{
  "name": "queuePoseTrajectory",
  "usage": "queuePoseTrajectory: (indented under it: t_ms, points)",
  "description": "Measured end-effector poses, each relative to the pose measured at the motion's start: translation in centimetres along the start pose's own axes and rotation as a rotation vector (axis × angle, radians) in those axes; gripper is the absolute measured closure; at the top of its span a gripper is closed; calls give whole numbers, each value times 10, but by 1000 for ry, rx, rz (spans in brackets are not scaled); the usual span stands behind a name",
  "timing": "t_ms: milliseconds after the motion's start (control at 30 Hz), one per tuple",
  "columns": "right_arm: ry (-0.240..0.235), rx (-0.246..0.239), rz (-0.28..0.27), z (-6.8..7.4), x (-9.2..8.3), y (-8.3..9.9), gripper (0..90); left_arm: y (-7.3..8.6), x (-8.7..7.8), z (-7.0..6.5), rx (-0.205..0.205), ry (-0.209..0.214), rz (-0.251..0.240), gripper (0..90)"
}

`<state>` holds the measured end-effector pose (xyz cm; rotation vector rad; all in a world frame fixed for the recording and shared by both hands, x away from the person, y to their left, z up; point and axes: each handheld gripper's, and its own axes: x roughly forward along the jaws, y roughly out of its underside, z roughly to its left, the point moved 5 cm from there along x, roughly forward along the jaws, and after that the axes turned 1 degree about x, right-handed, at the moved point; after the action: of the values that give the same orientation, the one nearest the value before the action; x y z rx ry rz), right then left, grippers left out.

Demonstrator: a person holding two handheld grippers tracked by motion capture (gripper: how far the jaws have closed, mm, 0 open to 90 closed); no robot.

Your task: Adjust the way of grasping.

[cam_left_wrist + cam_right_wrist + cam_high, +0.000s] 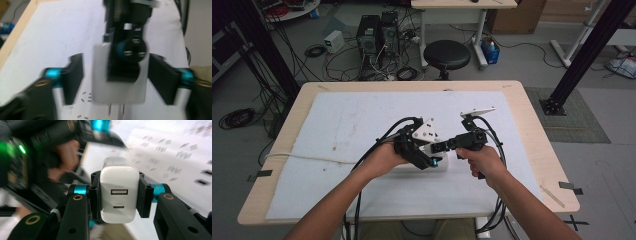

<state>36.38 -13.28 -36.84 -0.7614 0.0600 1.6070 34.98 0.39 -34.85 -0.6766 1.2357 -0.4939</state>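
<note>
The right gripper point(119, 195) clamps a white USB charger point(119, 190) by both sides, above the white mat point(352, 125) on the desk point(532, 130). The left gripper point(113, 80) stands apart around it without contact.

I am looking at a lab or robotics workroom. My table point(532, 135) is light wood with a white mat point(362, 125) on it, standing on a grey floor point(612, 165). Beyond it sit two black computer towers point(377, 32) in a tangle of cables point(317, 50), a small white box point(333, 41), a black stool point(447, 54) and another desk point(462, 5). Black frame posts point(584, 55) rise at both sides, and tape marks point(571, 187) dot the floor.
</note>
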Motion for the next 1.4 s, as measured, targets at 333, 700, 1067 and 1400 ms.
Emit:
queuePoseTrajectory:
  t_ms: [333,700,1067,1400]
  points:
    - [228,-232,7,-13,-26,1,621,41,-20,18,-120,29,139,203]
    - [466,-455,98,-24,-56,0,621,92,-71,42,-242,65,292,203]
    - [725,-638,265,-15,-105,-4,621,137,-117,67,-298,-22,409,203]
    - [817,-703,366,-17,-122,-6,620,160,-130,71,-365,-56,457,203]
